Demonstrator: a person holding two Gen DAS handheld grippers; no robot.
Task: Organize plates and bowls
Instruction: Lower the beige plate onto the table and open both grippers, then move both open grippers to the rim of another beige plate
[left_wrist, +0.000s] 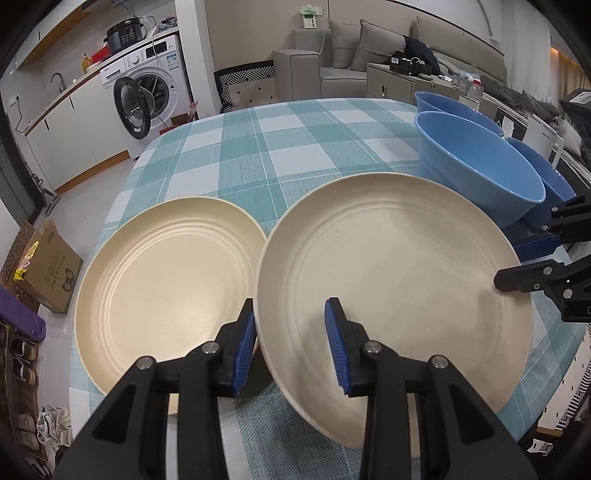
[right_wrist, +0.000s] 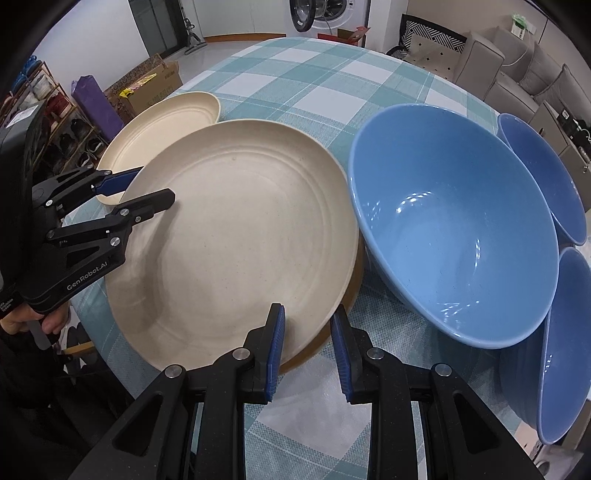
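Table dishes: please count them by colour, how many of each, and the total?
Cream plates: 2
Blue bowls: 3
Total: 5
Whether another plate lies under the nearer one cannot be told.

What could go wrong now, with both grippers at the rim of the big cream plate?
1. The cream plate is taken only at its thin rim, by the left gripper and right gripper; it could slip or tip.
2. Its edge is close beside the blue bowl and the second plate; moving it may knock either.
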